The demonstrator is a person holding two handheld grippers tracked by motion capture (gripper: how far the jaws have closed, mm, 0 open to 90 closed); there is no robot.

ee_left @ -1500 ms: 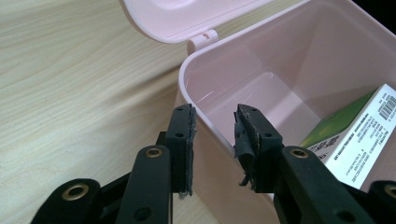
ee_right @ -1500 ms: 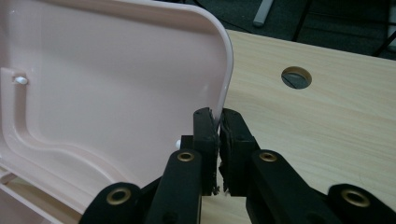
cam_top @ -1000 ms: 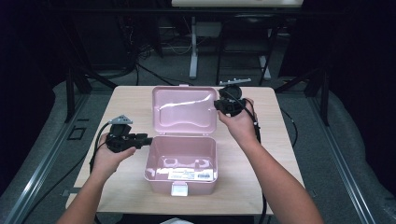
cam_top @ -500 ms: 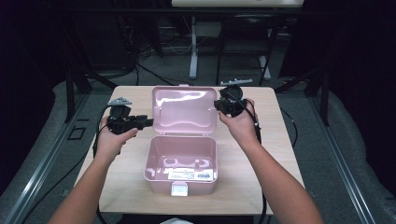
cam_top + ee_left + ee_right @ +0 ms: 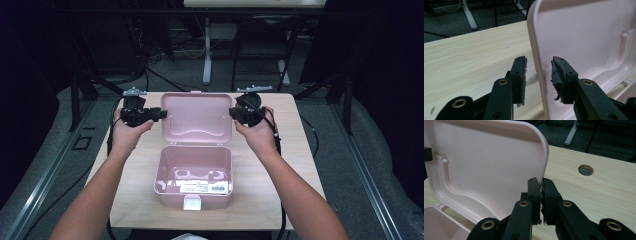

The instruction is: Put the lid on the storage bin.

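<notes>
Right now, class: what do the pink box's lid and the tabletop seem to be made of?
Lid: probably moulded plastic, smooth with a slight sheen, with rounded edges and pressed-in ridges. Tabletop: pale wood-look surface, matt, with fine straight grain lines; possibly laminate rather than solid wood.

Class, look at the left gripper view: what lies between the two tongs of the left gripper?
The left edge of the pink box's raised lid stands between the tongs of the left gripper, untouched by either pad, as the left gripper view shows.

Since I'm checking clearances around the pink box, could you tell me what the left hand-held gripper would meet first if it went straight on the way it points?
The left hand-held gripper already straddles the open lid's edge, pads apart, so the lid would probably slide deeper between them.
</notes>
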